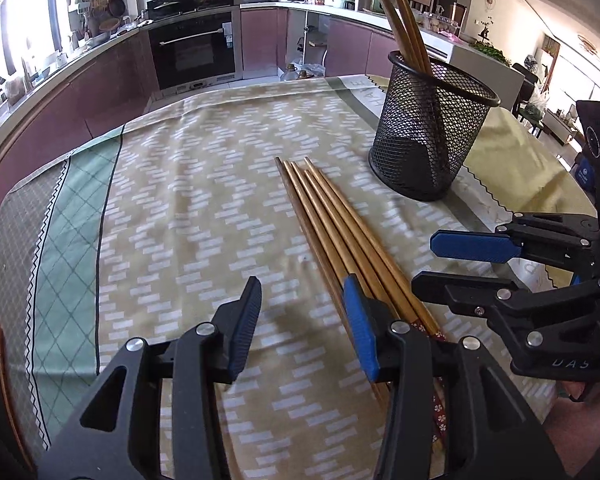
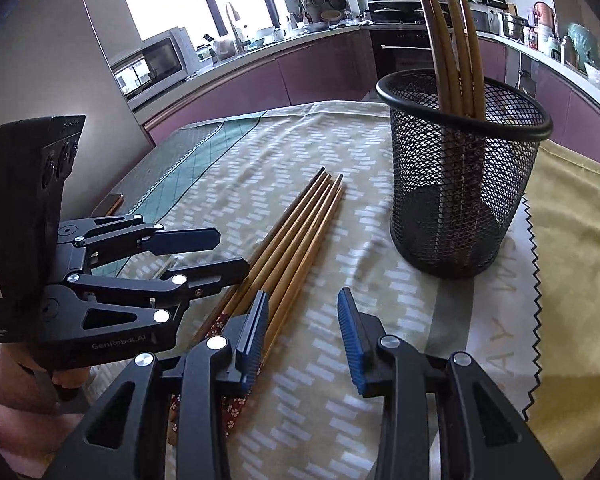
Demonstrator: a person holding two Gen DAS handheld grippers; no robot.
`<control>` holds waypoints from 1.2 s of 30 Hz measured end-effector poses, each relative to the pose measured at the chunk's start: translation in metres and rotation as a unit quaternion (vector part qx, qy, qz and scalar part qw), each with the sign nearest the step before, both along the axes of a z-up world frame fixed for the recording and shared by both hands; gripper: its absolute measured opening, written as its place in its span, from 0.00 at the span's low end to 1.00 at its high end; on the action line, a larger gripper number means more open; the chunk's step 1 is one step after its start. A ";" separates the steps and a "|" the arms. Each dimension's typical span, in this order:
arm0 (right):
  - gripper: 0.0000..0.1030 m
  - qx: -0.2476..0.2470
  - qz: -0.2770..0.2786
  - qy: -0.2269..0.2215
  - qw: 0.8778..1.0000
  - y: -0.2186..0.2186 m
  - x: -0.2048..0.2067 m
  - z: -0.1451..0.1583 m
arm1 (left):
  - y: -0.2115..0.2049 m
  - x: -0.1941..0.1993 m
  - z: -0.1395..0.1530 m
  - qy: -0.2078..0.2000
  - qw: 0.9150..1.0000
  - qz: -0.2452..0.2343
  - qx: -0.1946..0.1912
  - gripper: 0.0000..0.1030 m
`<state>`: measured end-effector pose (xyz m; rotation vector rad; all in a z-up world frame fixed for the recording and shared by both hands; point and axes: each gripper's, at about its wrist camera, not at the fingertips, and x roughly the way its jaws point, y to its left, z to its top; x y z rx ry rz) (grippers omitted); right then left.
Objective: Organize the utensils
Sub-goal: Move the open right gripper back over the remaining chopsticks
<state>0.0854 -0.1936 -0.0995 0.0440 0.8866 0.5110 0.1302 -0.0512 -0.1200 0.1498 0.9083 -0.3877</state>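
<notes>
Left gripper [image 1: 300, 312] released — chopsticks [image 1: 332, 232] by its right finger | right gripper [image 2: 304, 312] released

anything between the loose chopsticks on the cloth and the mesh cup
Nothing. In both wrist views only bare patterned tablecloth separates the loose chopsticks from the black mesh cup, which already holds a few chopsticks.

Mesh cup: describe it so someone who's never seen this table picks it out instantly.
Start at the table under the patterned tablecloth. Past the loose chopsticks that lie flat in a bundle, toward the yellow cloth side, stands the mesh cup. It is the only upright container on the table: a round black wire-mesh holder with a solid rim, and a few chopsticks stand in it.
</notes>
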 end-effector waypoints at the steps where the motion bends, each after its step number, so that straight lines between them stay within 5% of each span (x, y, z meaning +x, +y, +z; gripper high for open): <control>1: 0.33 -0.001 -0.001 0.001 1.000 0.001 0.000 0.000 | -0.001 0.000 0.000 -0.001 1.000 0.000 0.001 0.41; 25: 0.31 -0.054 -0.009 0.003 0.999 0.021 0.013 -0.007 | -0.001 0.001 -0.002 0.000 1.000 -0.003 0.014 0.38; 36: 0.16 -0.067 -0.020 -0.002 0.998 0.027 0.031 -0.011 | -0.009 0.026 -0.004 0.010 1.000 0.002 0.019 0.27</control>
